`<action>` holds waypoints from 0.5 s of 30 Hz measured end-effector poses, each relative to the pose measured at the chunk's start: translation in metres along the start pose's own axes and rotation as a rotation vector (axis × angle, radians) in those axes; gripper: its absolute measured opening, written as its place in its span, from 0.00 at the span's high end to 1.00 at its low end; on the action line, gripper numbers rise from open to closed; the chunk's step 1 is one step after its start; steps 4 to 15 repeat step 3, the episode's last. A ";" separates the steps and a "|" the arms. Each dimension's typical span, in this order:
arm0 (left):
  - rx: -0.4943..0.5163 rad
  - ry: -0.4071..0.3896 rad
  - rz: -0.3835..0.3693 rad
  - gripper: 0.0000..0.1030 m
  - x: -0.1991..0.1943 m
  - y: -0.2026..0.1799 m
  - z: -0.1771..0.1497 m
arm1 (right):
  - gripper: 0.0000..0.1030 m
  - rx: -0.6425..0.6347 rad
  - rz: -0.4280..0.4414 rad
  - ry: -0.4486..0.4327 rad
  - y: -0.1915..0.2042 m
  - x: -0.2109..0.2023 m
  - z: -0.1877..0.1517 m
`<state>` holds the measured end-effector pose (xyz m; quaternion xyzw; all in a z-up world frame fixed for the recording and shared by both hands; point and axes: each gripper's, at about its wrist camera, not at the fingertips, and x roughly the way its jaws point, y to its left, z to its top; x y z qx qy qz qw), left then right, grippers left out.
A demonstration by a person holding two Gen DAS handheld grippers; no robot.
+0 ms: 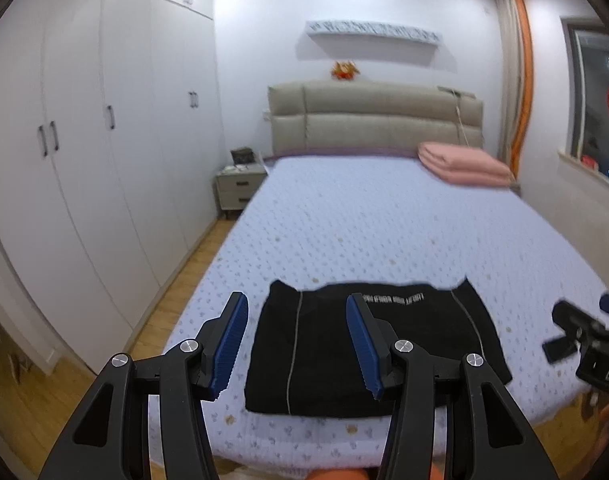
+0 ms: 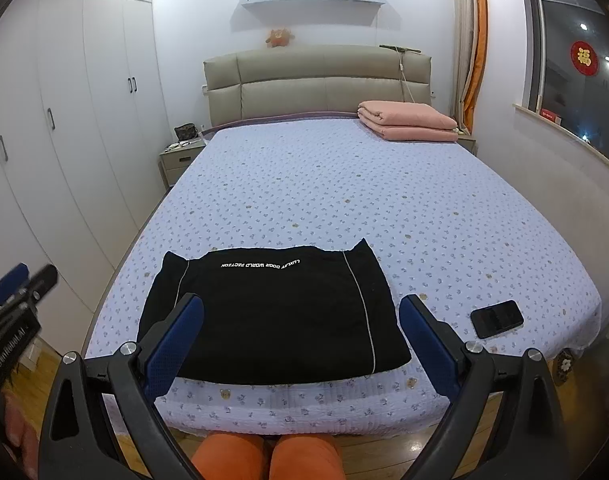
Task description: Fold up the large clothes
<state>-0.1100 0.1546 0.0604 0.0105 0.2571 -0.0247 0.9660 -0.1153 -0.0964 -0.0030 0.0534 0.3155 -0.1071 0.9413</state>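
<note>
Both grippers, left gripper (image 1: 298, 344) and right gripper (image 2: 300, 340), are held wide open w/ nothing gripped, lower frame. Black garment (image 2: 272, 312) is seen folded at bed (image 2: 344, 184) edge, centre-low. Phone (image 2: 497, 319) nearby could be snagged if fabric is dragged.

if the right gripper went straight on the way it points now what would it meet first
Probably the folded black garment with white piping lying on the bed, since the open right gripper frames it; depth is unclear.
</note>
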 end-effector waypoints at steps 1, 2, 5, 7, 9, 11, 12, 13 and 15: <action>-0.005 -0.006 -0.008 0.49 -0.001 0.002 0.001 | 0.04 0.000 -0.001 0.000 0.000 0.000 0.000; 0.003 -0.007 -0.008 0.49 -0.001 0.003 0.002 | 0.04 0.001 -0.002 -0.001 -0.001 0.001 0.001; 0.012 -0.009 0.001 0.49 -0.001 0.002 0.002 | 0.04 0.003 -0.001 -0.003 -0.002 0.002 0.001; 0.012 -0.009 0.001 0.49 -0.001 0.002 0.002 | 0.04 0.003 -0.001 -0.003 -0.002 0.002 0.001; 0.012 -0.009 0.001 0.49 -0.001 0.002 0.002 | 0.04 0.003 -0.001 -0.003 -0.002 0.002 0.001; 0.012 -0.009 0.001 0.49 -0.001 0.002 0.002 | 0.04 0.003 -0.001 -0.003 -0.002 0.002 0.001; 0.012 -0.009 0.001 0.49 -0.001 0.002 0.002 | 0.04 0.003 -0.001 -0.003 -0.002 0.002 0.001; 0.012 -0.009 0.001 0.49 -0.001 0.002 0.002 | 0.04 0.003 -0.001 -0.003 -0.002 0.002 0.001; 0.012 -0.009 0.001 0.49 -0.001 0.002 0.002 | 0.04 0.003 -0.001 -0.003 -0.002 0.002 0.001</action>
